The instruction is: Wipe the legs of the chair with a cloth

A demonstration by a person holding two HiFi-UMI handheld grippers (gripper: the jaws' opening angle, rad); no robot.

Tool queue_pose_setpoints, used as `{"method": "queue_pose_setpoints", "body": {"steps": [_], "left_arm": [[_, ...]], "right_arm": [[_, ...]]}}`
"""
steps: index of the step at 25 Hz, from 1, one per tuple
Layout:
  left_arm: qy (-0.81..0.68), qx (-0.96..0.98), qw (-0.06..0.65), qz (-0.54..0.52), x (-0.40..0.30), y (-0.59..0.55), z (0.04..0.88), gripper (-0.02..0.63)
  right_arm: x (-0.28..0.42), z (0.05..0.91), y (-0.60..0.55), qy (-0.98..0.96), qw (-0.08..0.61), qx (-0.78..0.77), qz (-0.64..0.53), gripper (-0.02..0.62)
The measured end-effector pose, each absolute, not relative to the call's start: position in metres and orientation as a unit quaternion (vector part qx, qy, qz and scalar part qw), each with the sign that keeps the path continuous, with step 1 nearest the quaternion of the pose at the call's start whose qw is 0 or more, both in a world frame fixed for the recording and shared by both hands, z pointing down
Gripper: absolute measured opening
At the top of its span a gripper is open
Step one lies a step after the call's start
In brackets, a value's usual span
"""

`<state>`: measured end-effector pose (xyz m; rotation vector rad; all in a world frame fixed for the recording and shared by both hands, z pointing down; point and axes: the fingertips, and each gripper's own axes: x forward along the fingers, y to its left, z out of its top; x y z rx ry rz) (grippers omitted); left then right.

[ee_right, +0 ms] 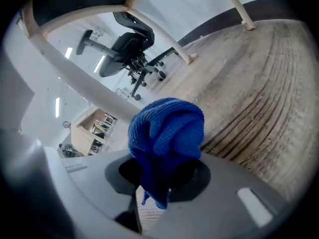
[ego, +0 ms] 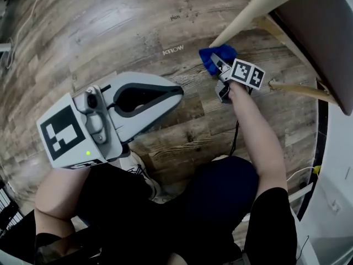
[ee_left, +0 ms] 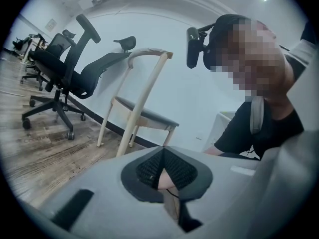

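The brown wooden plank floor (ego: pixel 110 26) fills most of the head view. At the upper right stands the chair with cream wooden legs and a grey seat (ego: pixel 331 32), and one slanted front leg (ego: pixel 248 18) comes down to the floor. In the left gripper view a black office chair on wheels (ee_left: pixel 75 68) stands near a white wall. The left gripper (ego: pixel 176 93), a big grey one, is held low at the left, well apart from the chair; its jaws are together and hold nothing. The right gripper (ego: pixel 220 65) is beside the lower end of that leg. Its jaws are clamped on the blue knitted cloth (ee_right: pixel 167 133), which is bunched up just at the foot of the leg.
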<state>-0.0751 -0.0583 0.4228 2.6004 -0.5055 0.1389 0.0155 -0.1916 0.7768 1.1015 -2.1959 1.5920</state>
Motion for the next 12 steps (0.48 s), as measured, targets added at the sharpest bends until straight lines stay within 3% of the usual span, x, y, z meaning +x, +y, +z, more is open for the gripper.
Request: {"method": "queue_pose_setpoints", "body": {"steps": [12], "left_arm": [[-0.191,0.948,0.252,0.032,-0.078,-0.061,0.423,0.0]], "right_arm": [[0.023,0.791,-0.195,-0.731,0.096,0.389,0.553,0.1]]}}
